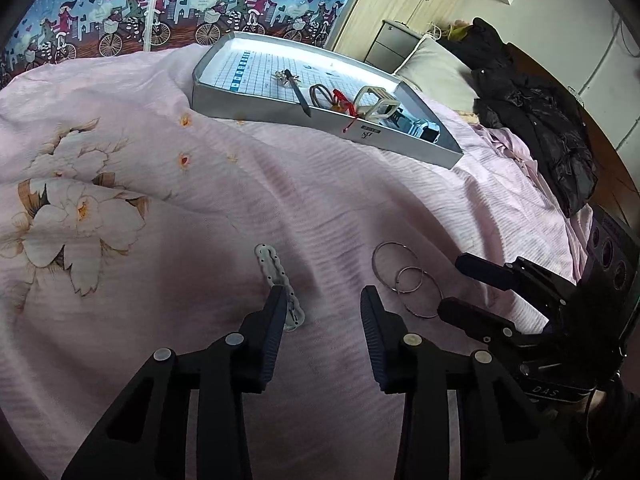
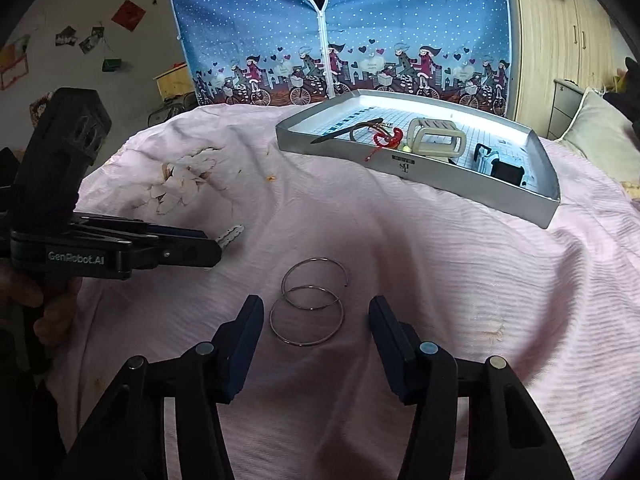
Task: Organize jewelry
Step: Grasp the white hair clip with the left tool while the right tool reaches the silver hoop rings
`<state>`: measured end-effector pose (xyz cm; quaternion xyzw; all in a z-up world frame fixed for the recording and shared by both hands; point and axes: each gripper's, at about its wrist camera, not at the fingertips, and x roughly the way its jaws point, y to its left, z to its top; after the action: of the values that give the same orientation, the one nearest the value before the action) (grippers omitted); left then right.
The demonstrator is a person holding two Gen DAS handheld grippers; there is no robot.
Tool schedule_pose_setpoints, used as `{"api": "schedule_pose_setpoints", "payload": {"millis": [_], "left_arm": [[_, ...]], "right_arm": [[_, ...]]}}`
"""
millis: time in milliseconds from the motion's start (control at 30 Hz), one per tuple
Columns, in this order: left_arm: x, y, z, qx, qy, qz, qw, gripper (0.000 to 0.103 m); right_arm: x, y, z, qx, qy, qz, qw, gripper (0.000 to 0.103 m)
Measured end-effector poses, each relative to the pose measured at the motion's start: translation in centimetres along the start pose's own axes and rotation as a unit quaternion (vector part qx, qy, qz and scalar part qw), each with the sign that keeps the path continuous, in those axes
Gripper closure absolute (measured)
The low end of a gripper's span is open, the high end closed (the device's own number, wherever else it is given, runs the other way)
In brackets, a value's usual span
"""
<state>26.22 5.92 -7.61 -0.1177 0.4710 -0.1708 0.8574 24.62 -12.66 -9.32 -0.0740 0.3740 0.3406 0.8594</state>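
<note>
Thin silver hoops (image 2: 308, 288) lie overlapping on the pink bedspread, right between the spread fingers of my right gripper (image 2: 316, 308), which is open and holds nothing. In the left wrist view the same hoops (image 1: 396, 280) lie just right of my left gripper (image 1: 324, 300), also open and empty. A pale wavy hair clip (image 1: 274, 272) lies under the tip of its left finger. From the right wrist view, the left gripper (image 2: 212, 245) hovers by that clip (image 2: 231, 234). A silver tray (image 2: 440, 176) sits further back on the bed.
The tray (image 1: 280, 108) holds a black hair stick (image 1: 298, 94), a red cord bracelet (image 1: 346, 104), a brown hair tie, a cream claw clip (image 2: 436, 136) and dark items. Black clothing (image 1: 540, 120) and a pillow lie to the right. A person's hand (image 2: 24, 300) grips the left tool.
</note>
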Motion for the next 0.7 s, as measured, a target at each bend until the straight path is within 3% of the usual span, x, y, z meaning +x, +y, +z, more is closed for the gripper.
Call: {"api": "schedule_pose_setpoints", "payload": {"millis": [133, 333, 433, 567, 700], "left_arm": [[1.2, 1.0, 0.2, -0.017, 0.019, 0.01, 0.9996, 0.07], [2.1, 1.5, 0.3, -0.026, 0.033, 0.024, 0.9988, 0.072], [2.4, 2.0, 0.4, -0.034, 0.037, 0.027, 0.9983, 0.076], [2.5, 2.8, 0.4, -0.054, 0.039, 0.036, 0.9971, 0.089], [2.2, 3.2, 0.3, -0.066, 0.037, 0.031, 0.9967, 0.091]], "right_arm": [[0.5, 0.8, 0.2, -0.02, 0.006, 0.016, 1.0, 0.052], [2.8, 0.4, 0.3, -0.021, 0.036, 0.007, 0.999, 0.056], [3.7, -0.2, 0.6, -0.011, 0.045, 0.006, 0.999, 0.056], [4.6, -0.5, 0.9, -0.004, 0.052, 0.01, 0.999, 0.055], [4.8, -0.5, 0.7, -0.002, 0.054, 0.011, 0.998, 0.054]]}}
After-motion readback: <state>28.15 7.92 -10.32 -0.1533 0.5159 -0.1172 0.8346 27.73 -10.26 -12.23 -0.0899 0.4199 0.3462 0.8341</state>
